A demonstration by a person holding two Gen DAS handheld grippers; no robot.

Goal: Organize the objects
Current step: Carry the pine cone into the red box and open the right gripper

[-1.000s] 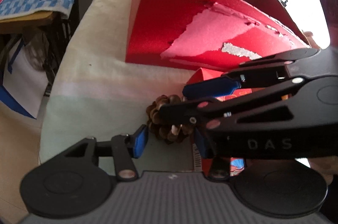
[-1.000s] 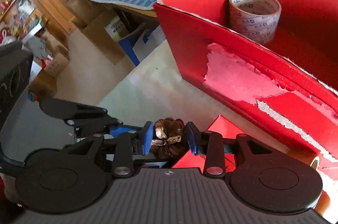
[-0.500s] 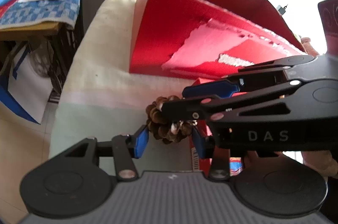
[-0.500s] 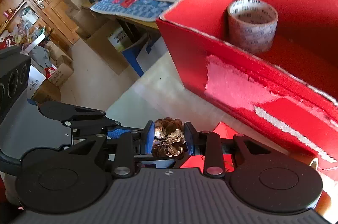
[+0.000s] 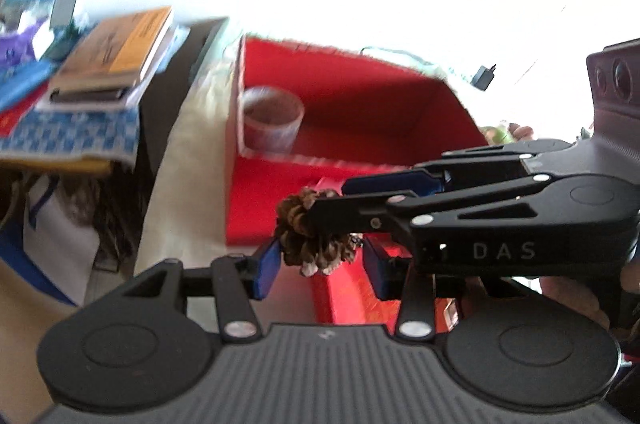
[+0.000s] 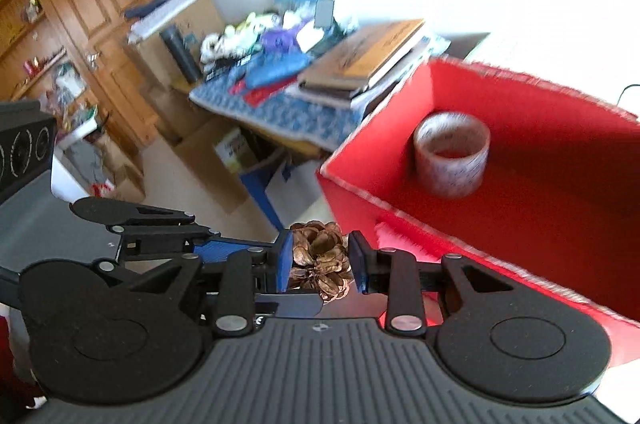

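Observation:
A brown pine cone point(image 6: 320, 260) is clamped between the blue pads of my right gripper point(image 6: 320, 262), held in the air before the near wall of a red cardboard box point(image 6: 532, 252). In the left wrist view the pine cone point(image 5: 312, 236) hangs between the spread pads of my left gripper point(image 5: 320, 264), which is open around it without clamping; the right gripper point(image 5: 384, 200) reaches in from the right. A roll of clear tape point(image 6: 452, 160) stands in the box's far left corner and also shows in the left wrist view point(image 5: 272, 122).
A small red box point(image 5: 344, 296) lies on the pale table point(image 5: 188, 184) below the grippers. A side table point(image 6: 288, 112) with books point(image 6: 364, 64) and clutter stands left of the red box. Cardboard boxes point(image 6: 224, 160) sit on the floor.
Both grippers have risen with the pine cone, from table level to above the red box's near wall. The box's inside and the tape roll now show in the left wrist view.

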